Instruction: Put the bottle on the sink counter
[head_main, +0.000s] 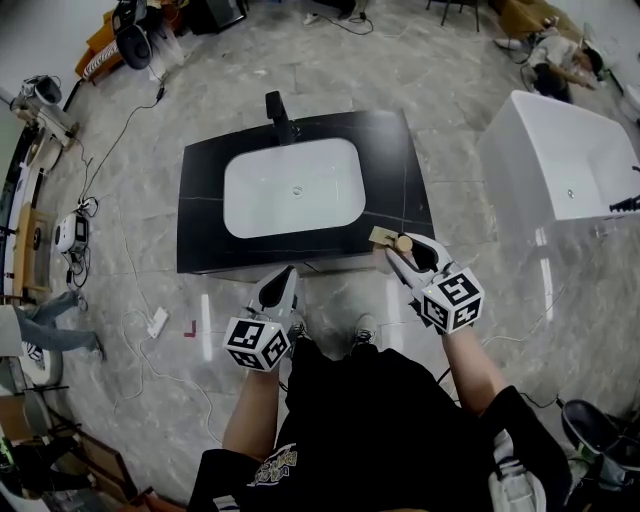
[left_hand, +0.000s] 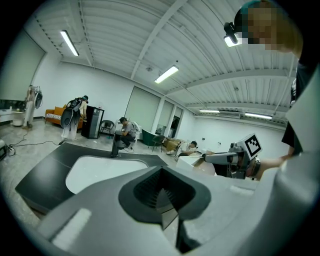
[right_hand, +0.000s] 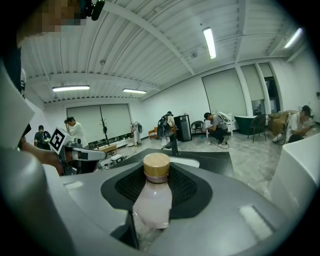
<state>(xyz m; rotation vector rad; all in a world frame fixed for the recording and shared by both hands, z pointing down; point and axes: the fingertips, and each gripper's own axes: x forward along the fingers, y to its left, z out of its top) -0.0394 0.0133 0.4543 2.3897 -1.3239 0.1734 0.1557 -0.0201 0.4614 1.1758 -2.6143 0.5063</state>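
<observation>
While the right claw (head_main: 405, 258) clamps the bottle (right_hand: 152, 197) by the counter's (head_main: 200, 220) lower-right corner, the left claw (head_main: 283, 287) hangs closed, empty; next, I judge: set it upright, release.

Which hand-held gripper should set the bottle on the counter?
Right. The right hand-held gripper is shut on the bottle at the front right corner of the sink counter; the left hand-held gripper is shut and empty.

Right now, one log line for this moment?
right gripper: fingers shut on pale pink bottle with tan cap | bottle: at black sink counter near-right corner, not released | left gripper: shut, empty
</observation>
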